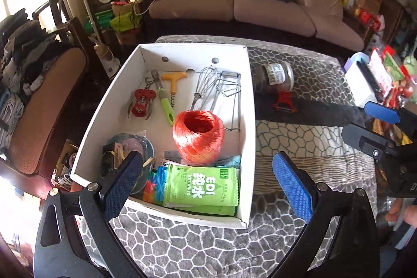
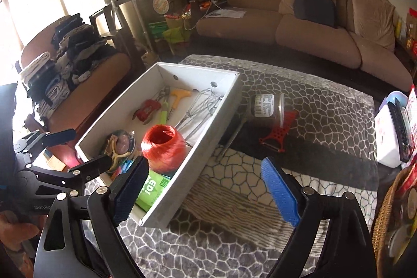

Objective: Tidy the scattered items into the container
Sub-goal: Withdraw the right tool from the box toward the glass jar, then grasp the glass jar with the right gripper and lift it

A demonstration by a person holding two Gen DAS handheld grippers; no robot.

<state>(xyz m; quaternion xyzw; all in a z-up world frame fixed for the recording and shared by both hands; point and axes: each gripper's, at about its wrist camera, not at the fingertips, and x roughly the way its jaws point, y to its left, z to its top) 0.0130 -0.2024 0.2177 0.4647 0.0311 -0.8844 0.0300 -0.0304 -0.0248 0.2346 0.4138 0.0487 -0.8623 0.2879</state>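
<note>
The left gripper (image 1: pixel 208 189) hangs over the near end of the white box (image 1: pixel 250 121), its fingers spread wide with nothing between them. In the box lie a red corkscrew (image 1: pixel 140 106), a whisk (image 1: pixel 204 85), a ball of red string (image 1: pixel 199 136) and a green wipes pack (image 1: pixel 202 189). Outside, at two o'clock from the box, a jar (image 1: pixel 273 77) lies on its side, touching a red peeler (image 1: pixel 284 102). The right gripper (image 2: pixel 206 194) is spread wide too, holding nothing.
</note>
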